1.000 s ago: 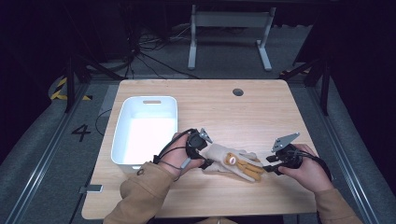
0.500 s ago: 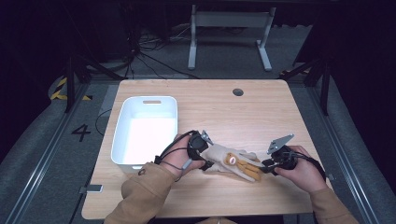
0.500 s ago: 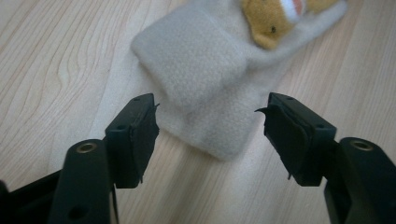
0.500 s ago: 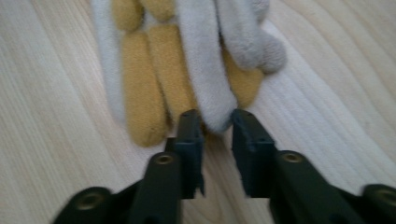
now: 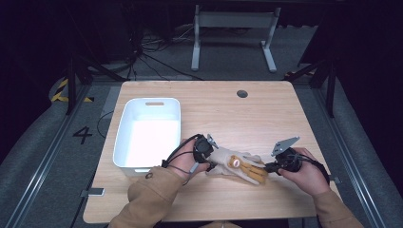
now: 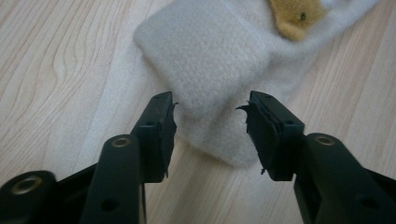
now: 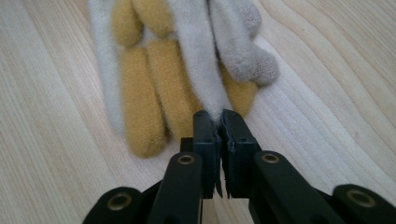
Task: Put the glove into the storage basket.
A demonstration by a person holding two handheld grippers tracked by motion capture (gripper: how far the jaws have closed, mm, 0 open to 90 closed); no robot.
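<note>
A fuzzy white glove (image 5: 228, 159) with yellow fingers (image 5: 254, 173) lies flat on the wooden table (image 5: 228, 114) near its front edge. My left gripper (image 5: 212, 164) sits at the glove's cuff (image 6: 205, 60). Its jaws have just been closing and stand apart on either side of the cuff's end, and its pads (image 6: 163, 126) do not press it. My right gripper (image 7: 220, 123) is at the other end, where its jaws have just closed. They are shut on the tip of a white glove finger (image 7: 201, 70) that lies over the yellow ones (image 7: 140, 98).
A white plastic bin (image 5: 147, 102) stands on the left part of the table, just left of my left hand. A small round hole (image 5: 242, 93) marks the table's far side. Bare wood stretches behind and to the right of the glove.
My right gripper has slid left to the glove's fingertips and closed on a white finger. My left gripper's jaws have narrowed around the cuff.
</note>
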